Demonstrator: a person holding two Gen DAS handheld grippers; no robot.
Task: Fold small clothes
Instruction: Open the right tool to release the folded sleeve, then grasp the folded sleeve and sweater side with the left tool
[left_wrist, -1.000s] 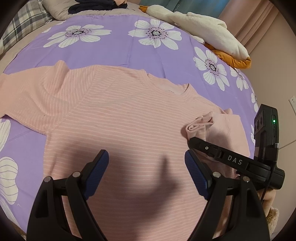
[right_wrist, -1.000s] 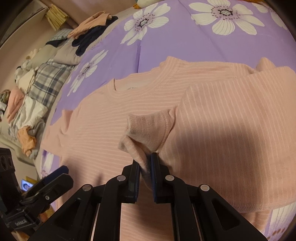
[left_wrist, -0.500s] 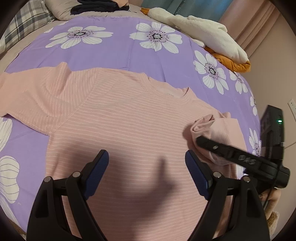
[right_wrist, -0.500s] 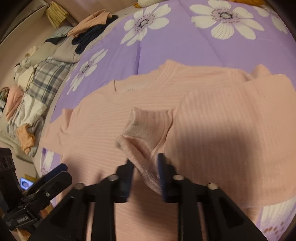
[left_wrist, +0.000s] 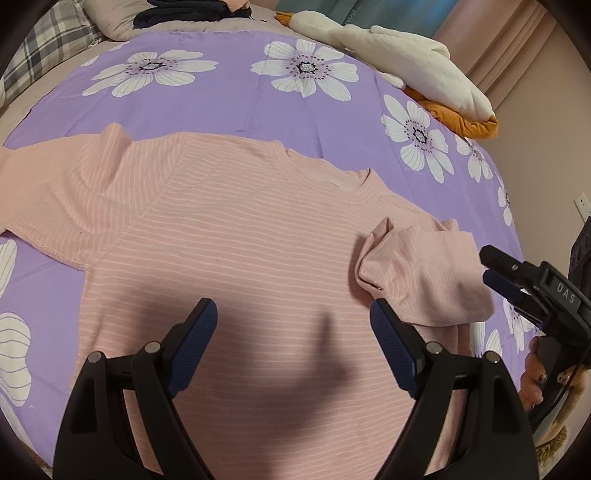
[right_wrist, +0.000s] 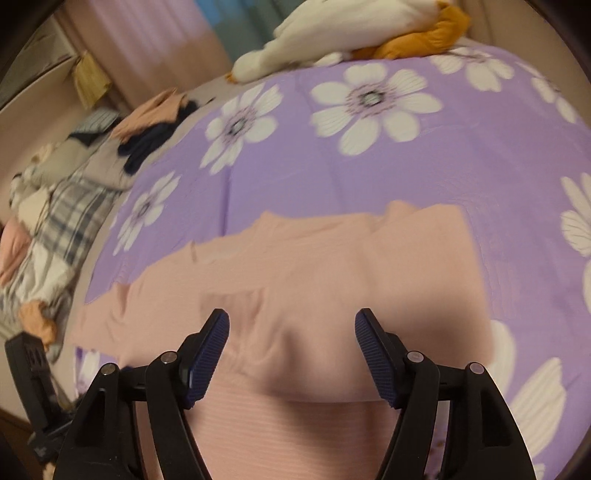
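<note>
The pink striped shirt lies flat, front up, on the purple flowered bedspread of the bed, spread wide, probably so each side can be turned in cleanly. At far left its left-hand sleeve is still stretched out across the spread, unfolded. The left gripper hovers just above the shirt's lower body, jaws wide apart and holding nothing, likely waiting for its own sleeve. Further right, the other sleeve is already laid over the chest, its cuff bunched and slightly raised. At the right edge the right gripper sits clear of that sleeve, jaws spread and empty, so the fold appears released. The collar points away from the left wrist camera toward the white plush toy, hem nearest. With one sleeve out, the shirt's long axis runs left to right.
</note>
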